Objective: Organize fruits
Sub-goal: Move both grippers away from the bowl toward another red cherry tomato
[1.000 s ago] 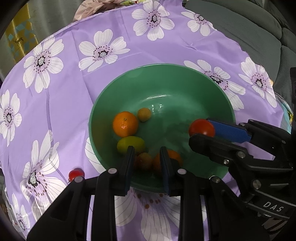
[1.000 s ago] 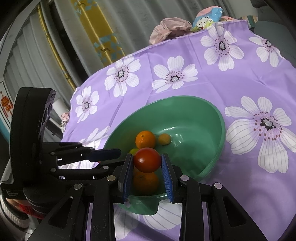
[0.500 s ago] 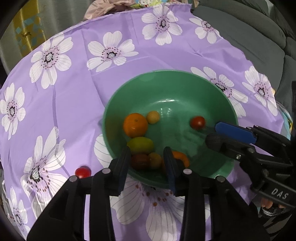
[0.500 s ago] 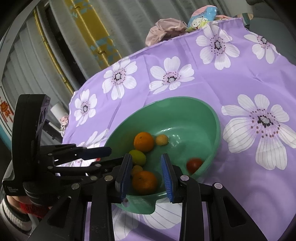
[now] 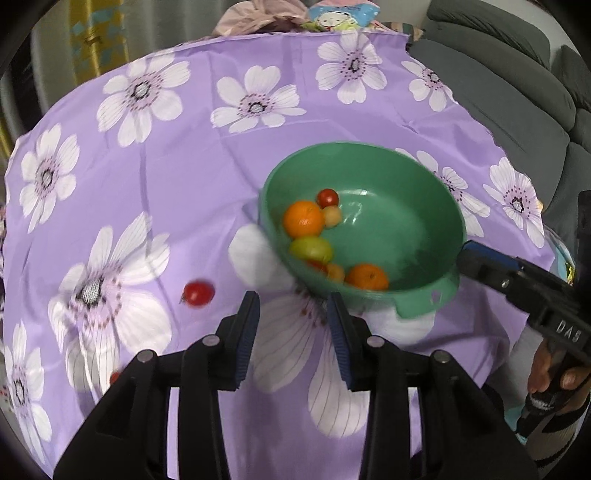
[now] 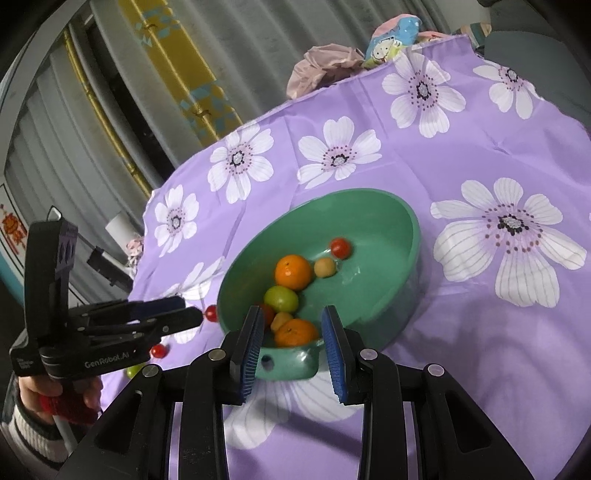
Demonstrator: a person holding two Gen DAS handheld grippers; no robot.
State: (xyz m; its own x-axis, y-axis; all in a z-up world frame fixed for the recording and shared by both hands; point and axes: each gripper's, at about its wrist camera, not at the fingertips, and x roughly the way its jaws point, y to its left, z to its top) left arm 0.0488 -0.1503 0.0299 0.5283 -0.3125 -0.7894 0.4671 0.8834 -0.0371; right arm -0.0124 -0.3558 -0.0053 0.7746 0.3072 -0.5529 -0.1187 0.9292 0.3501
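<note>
A green bowl (image 5: 424,177) (image 6: 406,221) on the purple flowered cloth holds two oranges (image 5: 303,218) (image 6: 293,272), a green fruit (image 5: 311,248), small yellow fruits and a red tomato (image 5: 328,197) (image 6: 340,247). Another red tomato (image 5: 198,292) (image 6: 211,313) lies on the cloth left of the bowl. My left gripper (image 5: 292,299) (image 6: 192,312) hovers over the cloth between that tomato and the bowl, jaws apart and empty. At the bowl's near rim, over its tab handle (image 6: 288,363), my right gripper (image 6: 293,310) (image 5: 463,256) stands with its jaws apart and nothing between them.
A second loose tomato (image 6: 159,350) and a green fruit (image 6: 135,370) lie near the cloth's left edge. Crumpled pink fabric (image 5: 258,18) and a cartoon packet (image 5: 340,14) sit at the far edge. A grey sofa (image 5: 517,92) stands to the right.
The right gripper let go of the red tomato, which rolled to the bowl's far side. The left jaws widened, and that gripper drew back from the bowl toward the loose tomato.
</note>
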